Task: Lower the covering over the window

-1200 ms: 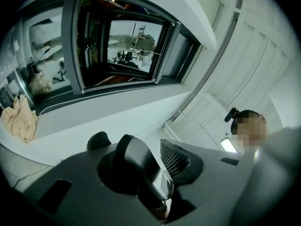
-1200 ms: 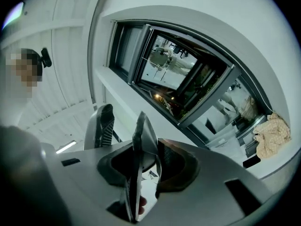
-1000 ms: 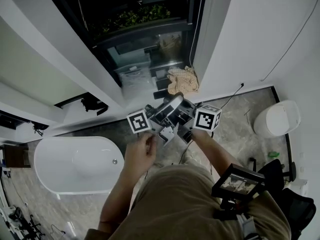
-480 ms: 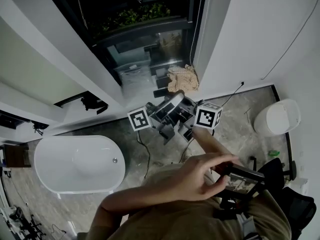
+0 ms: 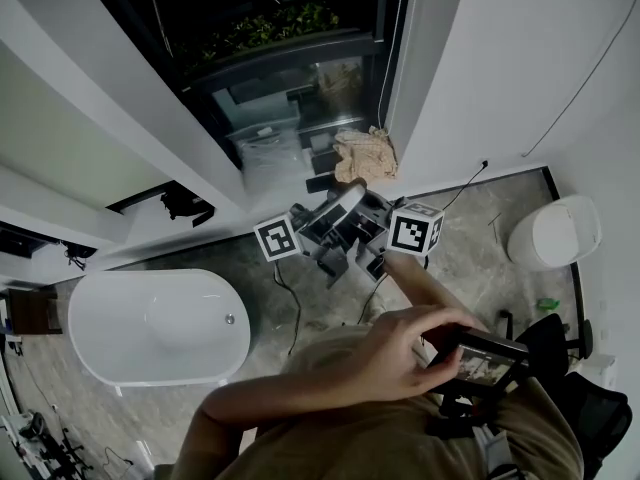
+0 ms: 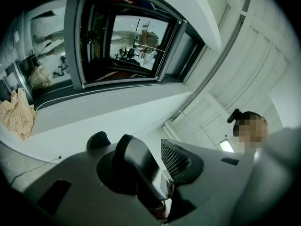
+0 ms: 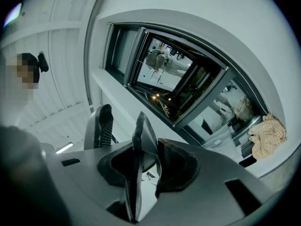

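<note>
The window (image 5: 280, 48) is dark glass in a black frame, with no covering showing over it; it also fills the left gripper view (image 6: 122, 41) and the right gripper view (image 7: 178, 79). A thin cord (image 5: 383, 58) hangs at its right side. Both grippers are bunched together below the sill, the left gripper (image 5: 328, 220) beside the right gripper (image 5: 366, 216), and only the right arm reaches them. The right gripper's fingers (image 7: 101, 126) stand apart around bare wall. How the left gripper's jaws (image 6: 134, 161) stand is unclear. The person's left hand (image 5: 400, 353) rests on a handheld device (image 5: 487, 363).
A beige cloth (image 5: 365, 156) lies on the sill among boxes. A white bathtub (image 5: 150, 328) sits at lower left and a white toilet (image 5: 555, 236) at right. A black cable (image 5: 285, 298) trails over the stone floor. White walls flank the window.
The person's left hand left the left gripper and went to the handheld device at lower right. The two grippers have stayed where they were.
</note>
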`<state>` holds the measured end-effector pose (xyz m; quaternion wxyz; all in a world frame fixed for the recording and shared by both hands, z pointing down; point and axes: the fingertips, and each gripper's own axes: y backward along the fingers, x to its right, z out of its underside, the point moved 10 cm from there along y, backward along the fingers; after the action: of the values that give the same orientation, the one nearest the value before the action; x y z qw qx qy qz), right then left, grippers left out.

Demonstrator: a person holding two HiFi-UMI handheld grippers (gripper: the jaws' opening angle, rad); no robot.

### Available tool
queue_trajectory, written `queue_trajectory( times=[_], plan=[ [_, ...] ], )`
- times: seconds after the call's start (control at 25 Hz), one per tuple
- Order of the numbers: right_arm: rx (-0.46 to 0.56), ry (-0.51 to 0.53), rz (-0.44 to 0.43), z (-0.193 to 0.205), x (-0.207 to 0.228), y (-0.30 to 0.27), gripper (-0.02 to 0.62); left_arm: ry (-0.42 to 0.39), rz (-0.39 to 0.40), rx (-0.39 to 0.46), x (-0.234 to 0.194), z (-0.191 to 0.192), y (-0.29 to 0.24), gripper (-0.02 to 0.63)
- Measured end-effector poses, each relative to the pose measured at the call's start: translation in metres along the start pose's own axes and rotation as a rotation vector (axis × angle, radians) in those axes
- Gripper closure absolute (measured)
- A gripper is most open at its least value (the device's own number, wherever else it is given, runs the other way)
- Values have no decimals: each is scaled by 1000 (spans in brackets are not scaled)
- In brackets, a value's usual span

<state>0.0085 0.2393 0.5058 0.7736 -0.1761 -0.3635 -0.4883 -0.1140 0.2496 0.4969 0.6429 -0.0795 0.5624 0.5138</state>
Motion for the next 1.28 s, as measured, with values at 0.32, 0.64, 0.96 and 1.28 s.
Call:
queue_trajectory(
  times=[0.32,0.64,0.96,1.28],
  plan=[
    [-14,4,-1,1,0,-1,474,-2,4,14,-1,0,2,468],
    [-19,4,3,1,1,-1,474,8,9,18,-2,1,3,468],
    [-17,2,8,0,0,0,474,7,9,14,-1,1,1,468],
    [0,-2,19,-6,1,5,474,19,8,0,-2,1,-8,468]
  ],
)
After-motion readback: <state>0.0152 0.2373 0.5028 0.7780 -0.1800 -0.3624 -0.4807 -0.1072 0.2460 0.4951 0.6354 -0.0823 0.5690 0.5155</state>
